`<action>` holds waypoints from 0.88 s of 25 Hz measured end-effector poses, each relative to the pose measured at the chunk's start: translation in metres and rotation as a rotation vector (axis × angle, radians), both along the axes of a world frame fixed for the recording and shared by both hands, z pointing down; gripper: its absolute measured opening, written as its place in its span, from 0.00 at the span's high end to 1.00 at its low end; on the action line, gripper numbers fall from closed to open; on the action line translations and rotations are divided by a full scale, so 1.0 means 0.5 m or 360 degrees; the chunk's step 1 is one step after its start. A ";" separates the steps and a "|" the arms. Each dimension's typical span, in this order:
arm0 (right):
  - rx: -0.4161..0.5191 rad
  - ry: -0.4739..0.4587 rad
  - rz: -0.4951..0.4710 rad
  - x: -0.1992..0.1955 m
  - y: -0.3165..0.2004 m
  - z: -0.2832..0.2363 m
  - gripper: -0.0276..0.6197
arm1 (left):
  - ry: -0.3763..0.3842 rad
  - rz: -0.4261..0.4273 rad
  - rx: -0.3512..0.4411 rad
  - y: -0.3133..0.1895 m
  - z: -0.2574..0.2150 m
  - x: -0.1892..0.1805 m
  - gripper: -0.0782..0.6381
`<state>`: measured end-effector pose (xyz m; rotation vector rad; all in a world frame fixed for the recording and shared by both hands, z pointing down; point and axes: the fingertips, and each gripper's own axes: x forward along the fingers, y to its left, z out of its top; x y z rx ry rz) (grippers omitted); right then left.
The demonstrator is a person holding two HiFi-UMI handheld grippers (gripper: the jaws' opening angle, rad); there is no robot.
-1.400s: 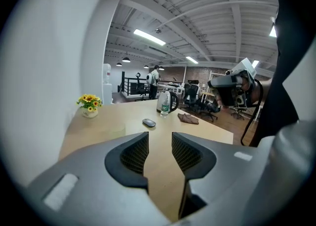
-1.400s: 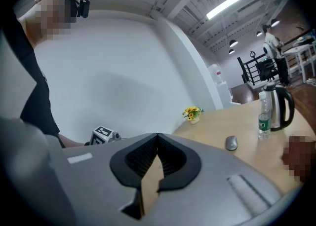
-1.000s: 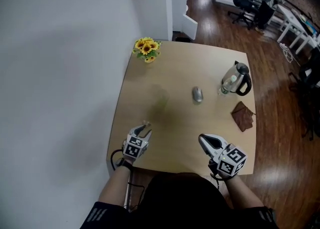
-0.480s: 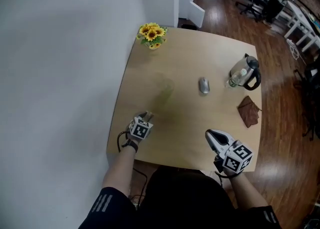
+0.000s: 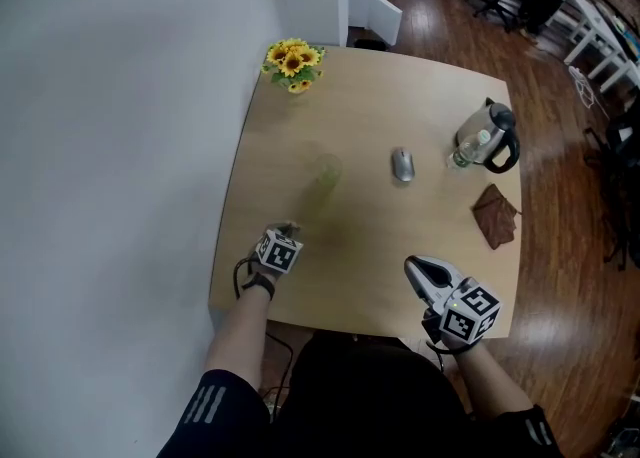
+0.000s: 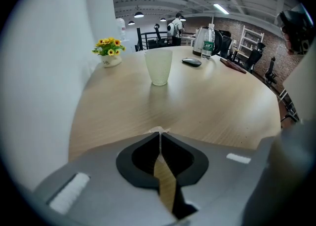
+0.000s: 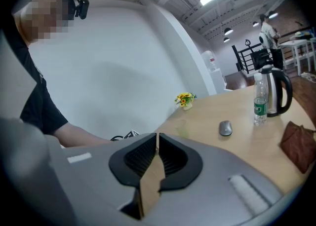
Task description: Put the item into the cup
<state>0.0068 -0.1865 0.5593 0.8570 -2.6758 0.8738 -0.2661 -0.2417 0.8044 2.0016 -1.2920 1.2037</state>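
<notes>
Head view puts our left tongs [image 5: 288, 231], closing with nothing between them, by the tabletop [image 5: 380, 236] edge; the cup [image 5: 325, 171] stands ahead of them. Our right tongs [image 5: 411, 266] are pressed together, and the mouse [image 5: 402, 164] lies well ahead of them across bare wood.

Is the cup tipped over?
No, the frosted cup stands upright on the table, with its open mouth facing up.

Matt wood-grain table [image 5: 380, 96], frosted translucent cup [image 6: 158, 66], glossy kettle [image 5: 490, 136].

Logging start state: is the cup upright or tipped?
Upright: the cup stands on its base on the table, mouth up.
</notes>
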 end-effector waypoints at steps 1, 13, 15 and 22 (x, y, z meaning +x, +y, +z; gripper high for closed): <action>-0.0003 -0.0004 0.0002 0.002 0.002 0.001 0.92 | 0.0003 -0.0001 0.0011 0.000 -0.004 0.001 0.89; 0.0013 -0.0058 0.0069 0.033 -0.005 -0.013 0.92 | 0.0092 0.0061 0.0512 -0.156 -0.258 0.034 0.90; 0.0017 -0.0070 0.0082 0.038 -0.006 -0.021 0.92 | 0.0096 0.0098 0.0562 -0.188 -0.291 0.053 0.90; 0.0033 -0.0069 0.0157 0.073 -0.012 -0.029 0.92 | 0.0063 0.0205 0.0520 -0.262 -0.283 0.114 0.90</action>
